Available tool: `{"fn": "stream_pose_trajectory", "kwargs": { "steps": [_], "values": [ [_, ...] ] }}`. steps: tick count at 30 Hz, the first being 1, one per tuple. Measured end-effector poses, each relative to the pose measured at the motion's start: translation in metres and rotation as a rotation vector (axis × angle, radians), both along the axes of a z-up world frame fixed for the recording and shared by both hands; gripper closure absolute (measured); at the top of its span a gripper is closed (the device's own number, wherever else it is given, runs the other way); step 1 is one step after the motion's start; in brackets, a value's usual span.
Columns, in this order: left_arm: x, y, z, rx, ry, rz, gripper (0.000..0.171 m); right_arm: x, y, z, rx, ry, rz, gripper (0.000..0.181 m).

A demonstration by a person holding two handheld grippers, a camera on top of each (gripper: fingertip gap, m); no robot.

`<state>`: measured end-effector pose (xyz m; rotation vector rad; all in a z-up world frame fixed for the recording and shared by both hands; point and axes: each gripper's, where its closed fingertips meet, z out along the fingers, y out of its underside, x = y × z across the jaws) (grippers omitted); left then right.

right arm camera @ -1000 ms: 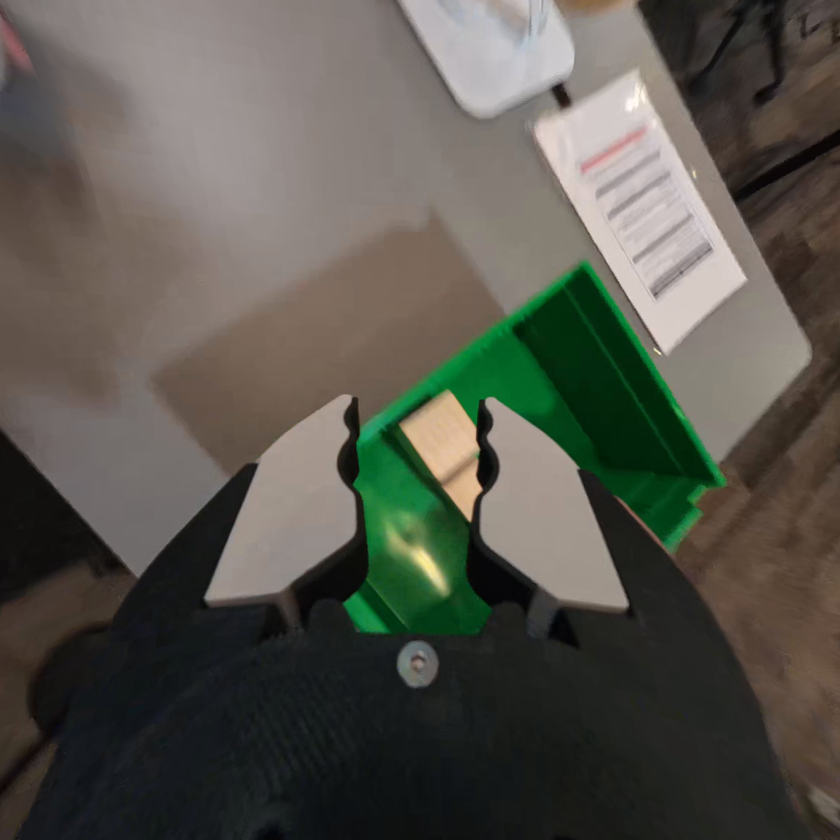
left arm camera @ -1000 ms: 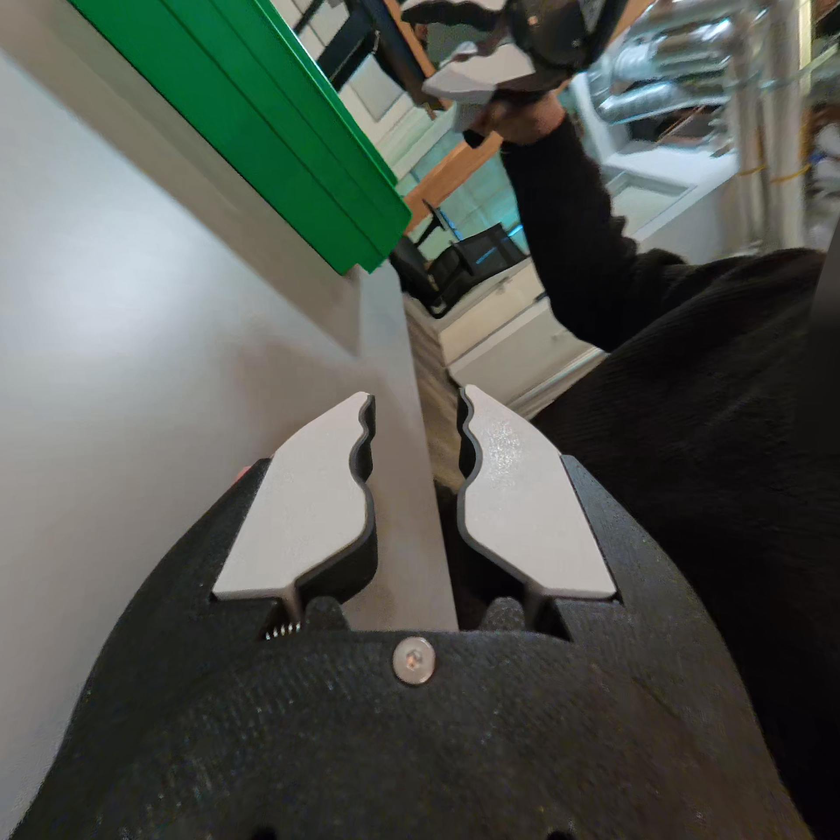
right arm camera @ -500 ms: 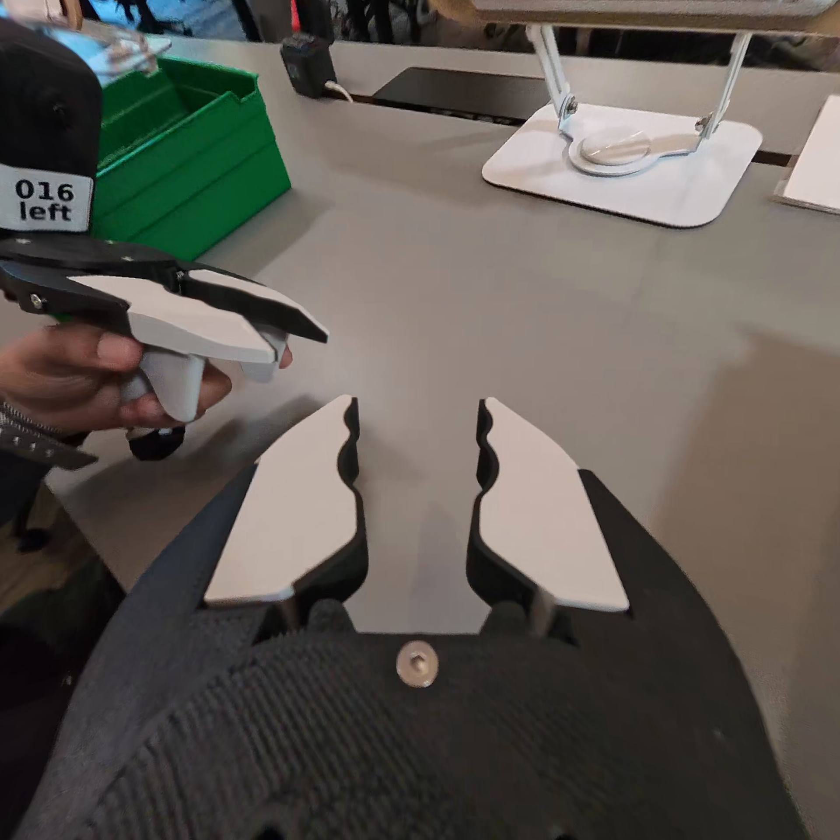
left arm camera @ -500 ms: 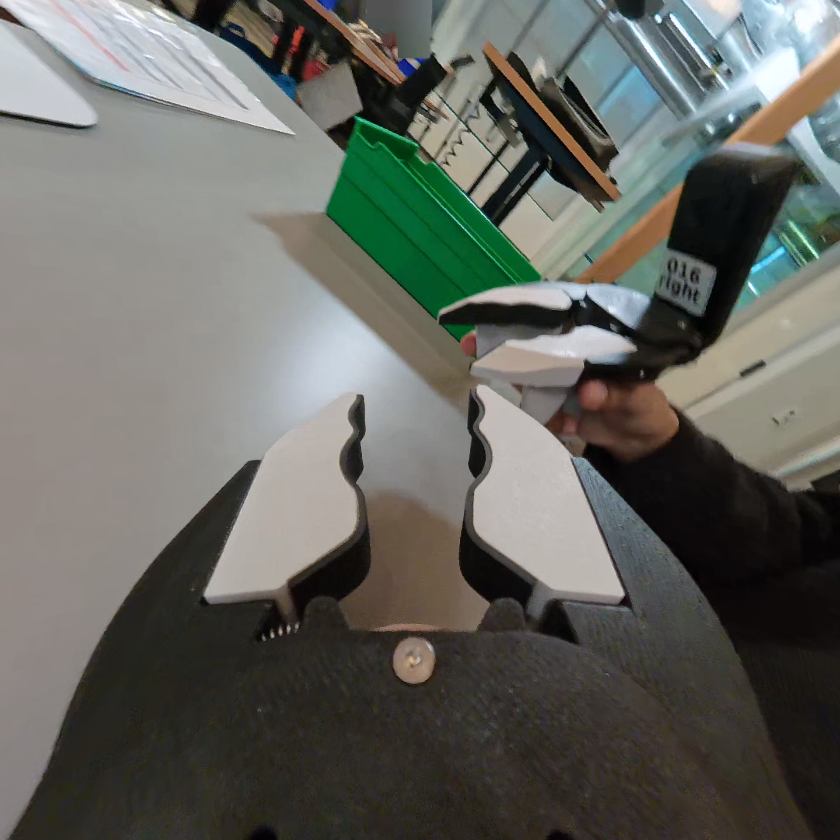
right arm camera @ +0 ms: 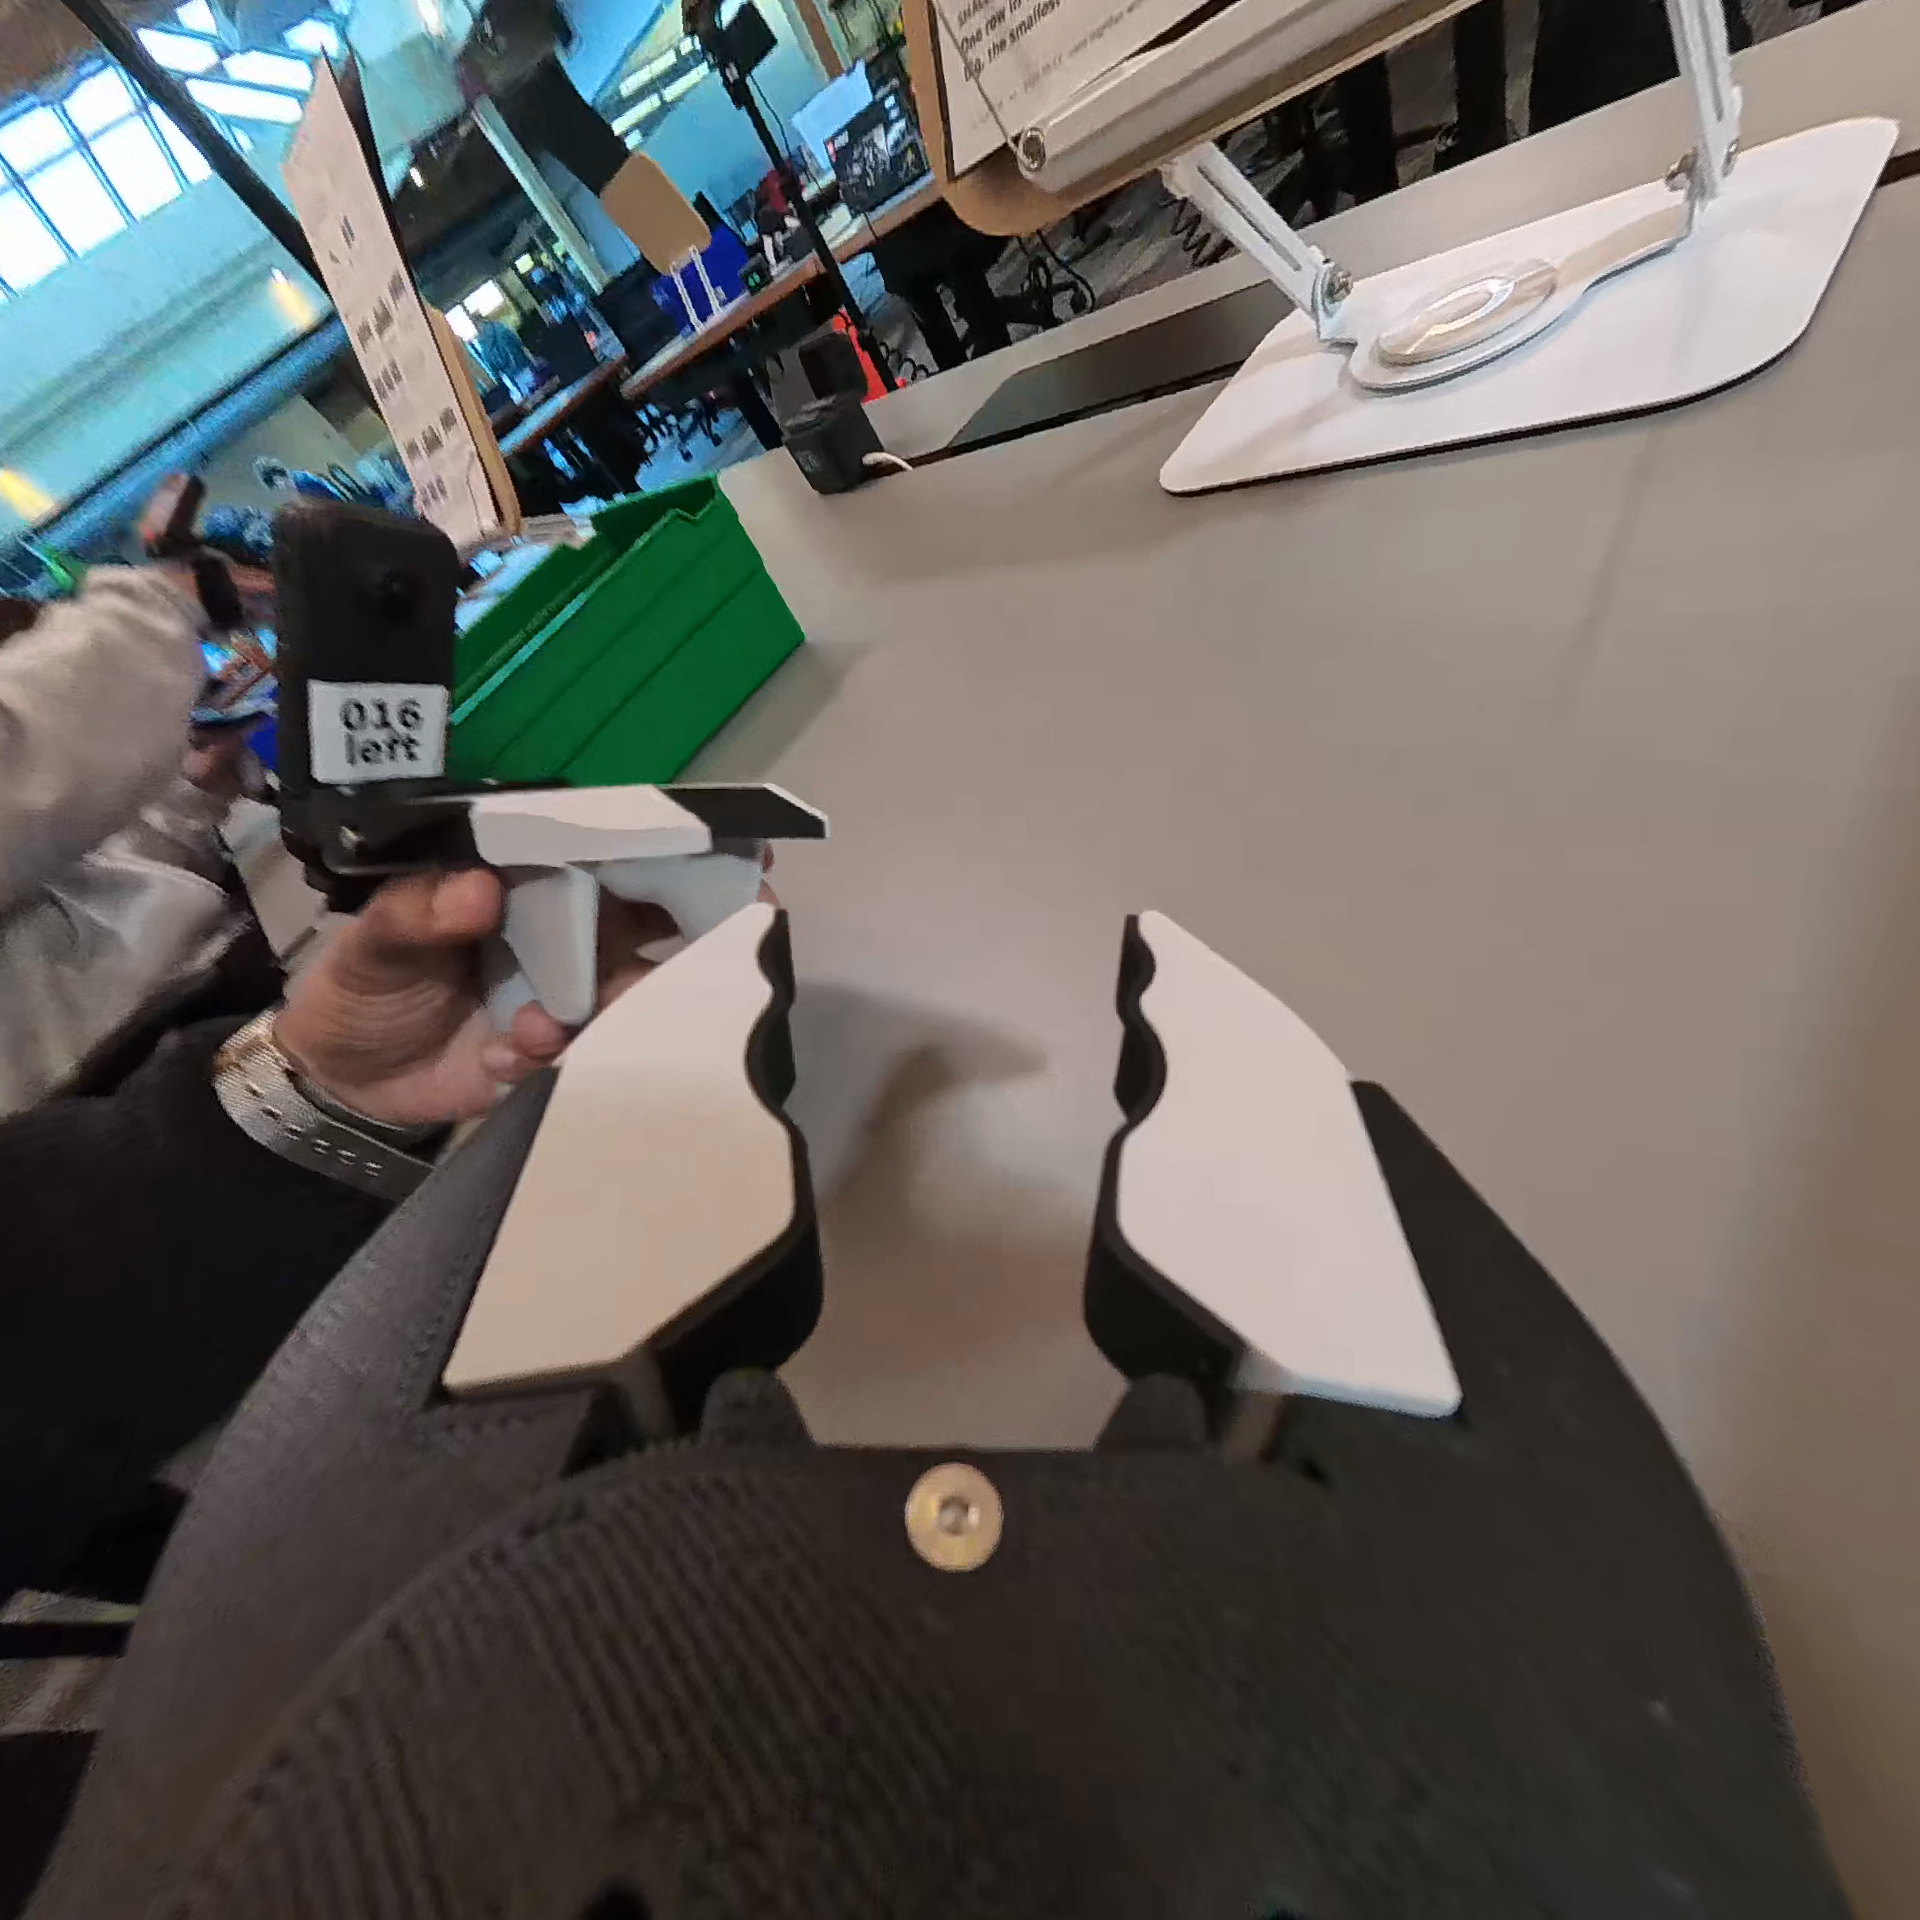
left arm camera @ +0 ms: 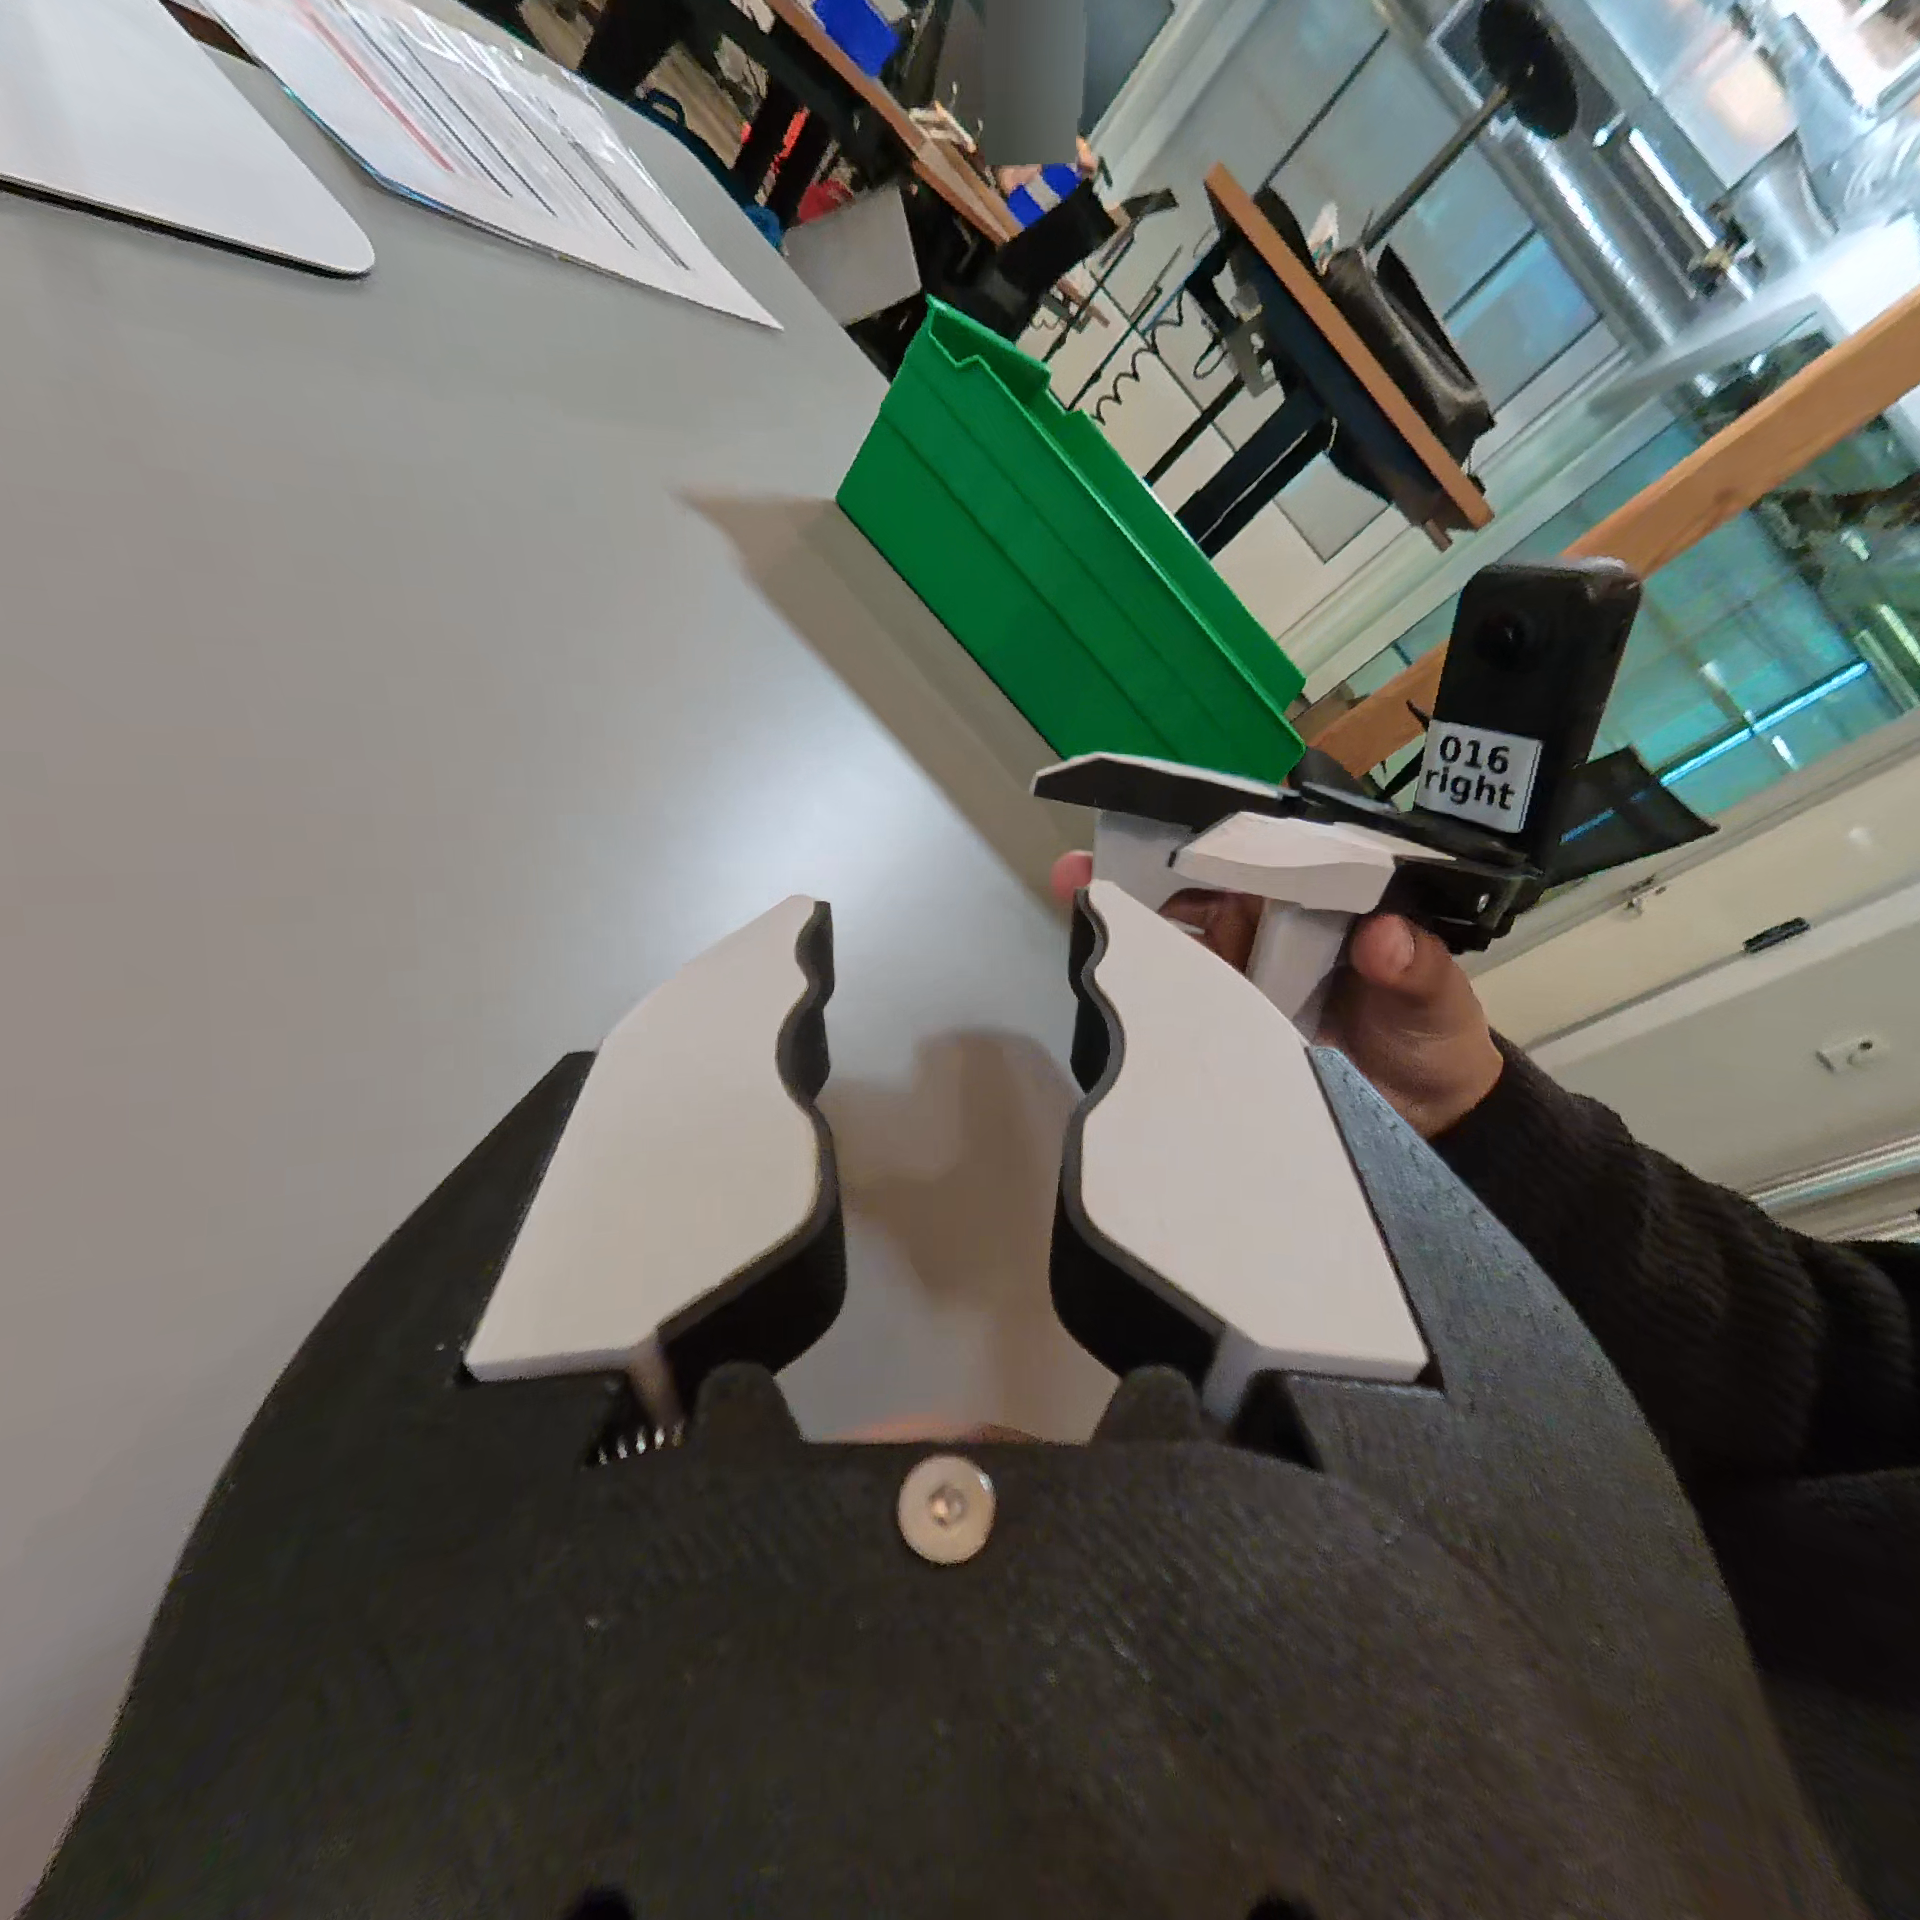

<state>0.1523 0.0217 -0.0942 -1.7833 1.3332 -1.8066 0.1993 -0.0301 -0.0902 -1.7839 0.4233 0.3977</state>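
The left claw [left arm camera: 948, 935], black-bodied with two flat white fingers, hovers low over the smooth grey counter [left arm camera: 364, 727] with its fingers apart and nothing between them. The right claw [right arm camera: 951, 940], of the same build, likewise stands spread and empty above the counter. In the left wrist view the right claw sits at about two o'clock, gripped by a hand [left arm camera: 1392, 997] in a dark knitted sleeve. A green plastic open-topped bin [left arm camera: 1049, 582] rests on the counter at one o'clock, near its edge. In the right wrist view a second green bin [right arm camera: 623, 665] lies at ten o'clock, and a flat white stand base [right arm camera: 1621, 343] at one o'clock. A printed white sheet [left arm camera: 499, 145] lies at eleven o'clock in the left view.
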Motion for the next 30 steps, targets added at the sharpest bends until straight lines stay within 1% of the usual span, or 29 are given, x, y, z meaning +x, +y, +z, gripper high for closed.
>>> {"fn": "stream_pose_trajectory", "kwargs": {
  "steps": [2,3,4,7,10,13,17,21,24,26,28,30],
  "values": [
    [0.002,-0.004,-0.004,0.032,0.014,-0.014,0.121,0.004,0.0,-0.005,-0.022,-0.063,-0.004,0.118],
    [0.003,-0.005,-0.009,0.055,0.031,-0.01,0.113,0.005,0.0,-0.006,-0.021,-0.073,-0.001,0.117],
    [0.005,-0.004,-0.014,0.089,0.059,0.003,0.102,0.004,0.0,-0.006,-0.017,-0.068,0.002,0.117],
    [0.006,-0.008,-0.029,0.212,0.108,-0.01,0.089,-0.003,0.003,-0.005,-0.001,-0.028,0.027,0.115],
    [0.007,-0.016,-0.034,0.331,0.109,-0.044,0.086,-0.01,0.005,-0.003,0.017,-0.03,0.059,0.114],
    [0.006,-0.029,-0.029,0.409,0.055,-0.097,0.086,-0.018,0.006,0.003,0.052,-0.035,0.103,0.113],
    [0.002,-0.044,-0.023,0.452,-0.005,-0.175,0.086,-0.036,0.007,0.012,0.114,0.008,0.192,0.11],
    [0.002,-0.043,-0.023,0.475,-0.01,-0.167,0.082,-0.042,0.009,0.007,0.096,-0.012,0.214,0.108],
    [0.004,-0.035,-0.028,0.5,0.029,-0.128,0.078,-0.045,0.01,0.001,0.068,-0.021,0.226,0.105],
    [0.008,-0.018,-0.034,0.555,0.083,-0.034,0.087,-0.048,0.011,-0.002,0.054,-0.013,0.238,0.102],
    [0.01,-0.003,-0.029,0.604,0.067,0.071,0.097,-0.05,0.011,-0.005,0.035,-0.006,0.248,0.098],
    [0.011,0.005,-0.023,0.611,0.054,0.124,0.098,-0.05,0.011,-0.008,0.02,-0.011,0.245,0.095]
  ]
}}
